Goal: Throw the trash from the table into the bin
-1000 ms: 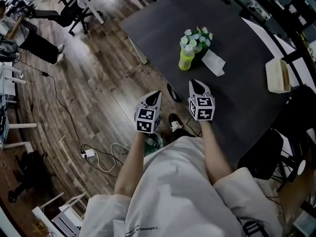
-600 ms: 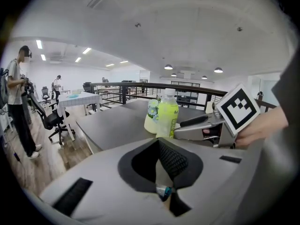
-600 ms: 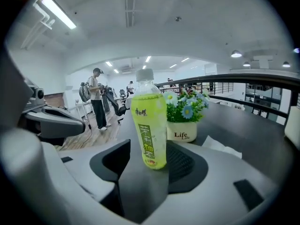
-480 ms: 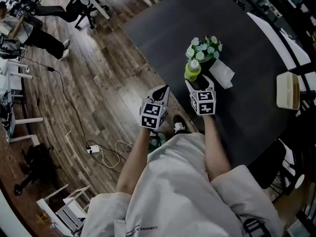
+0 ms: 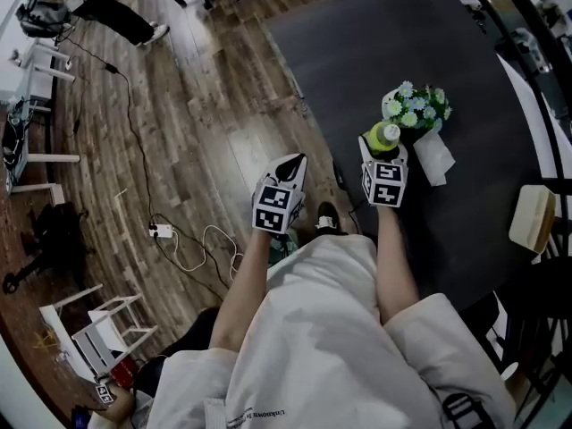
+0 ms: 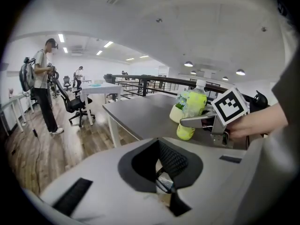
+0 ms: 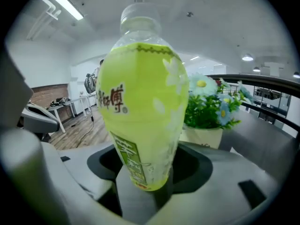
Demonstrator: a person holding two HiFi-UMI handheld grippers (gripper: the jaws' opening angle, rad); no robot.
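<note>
Over dark bench (image 5: 357, 52): right tool (image 5: 384, 152), jaws just spread apart, straddling upright green bottle (image 7: 140, 102) without clamping, presumably to take it as trash. Left tool (image 5: 290, 161) jaws together, empty, held off bench edge above floor (image 5: 179, 150). Just beyond bottle: flower pot (image 5: 416, 110), white paper (image 5: 435, 159). Bin not in view.

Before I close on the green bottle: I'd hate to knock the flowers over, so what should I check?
1. The bottle is between the jaws of the right gripper: ok; they have just been opening and flank it.
2. Grip closed on the bottle: not ok, not yet.
3. The bottle is upright, cap on: ok.
4. The flower pot is clear of the jaws: cannot tell; it stands close behind the bottle.
5. The left gripper is out of the way: ok; shut, over the floor beside the table.
6. The bin is within reach: cannot tell; none clearly shows.
</note>
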